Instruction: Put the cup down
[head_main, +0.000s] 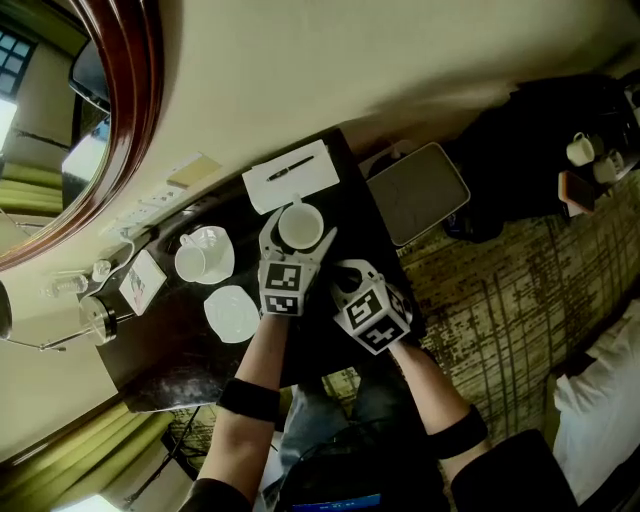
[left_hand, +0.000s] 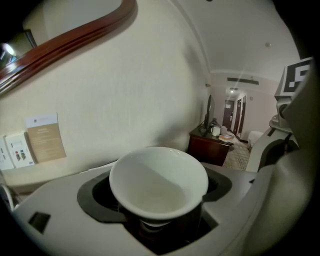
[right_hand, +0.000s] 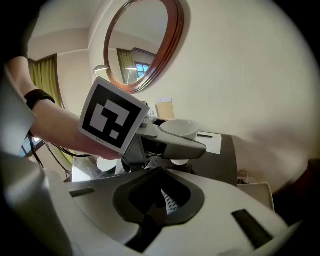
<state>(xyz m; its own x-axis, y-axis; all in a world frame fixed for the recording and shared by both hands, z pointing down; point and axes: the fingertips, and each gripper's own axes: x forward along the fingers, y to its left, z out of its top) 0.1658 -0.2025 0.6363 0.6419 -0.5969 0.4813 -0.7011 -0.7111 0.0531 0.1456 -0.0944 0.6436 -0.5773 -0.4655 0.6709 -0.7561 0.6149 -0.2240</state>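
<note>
Sitting upright, gripped by left claw (head_main: 299, 230), white cup (left_hand: 159, 182); right claw (right_hand: 165, 200) closed, empty.

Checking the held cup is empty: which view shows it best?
The left gripper view: the cup fills the frame, inside plainly empty. The head view shows it small, from above; the right gripper view, only its side.

The cup (left_hand: 159, 182) looks smooth, glossy white porcelain; the bench (head_main: 170, 360) dark, polished; the mirror frame (head_main: 135, 90) lacquered wood.
</note>
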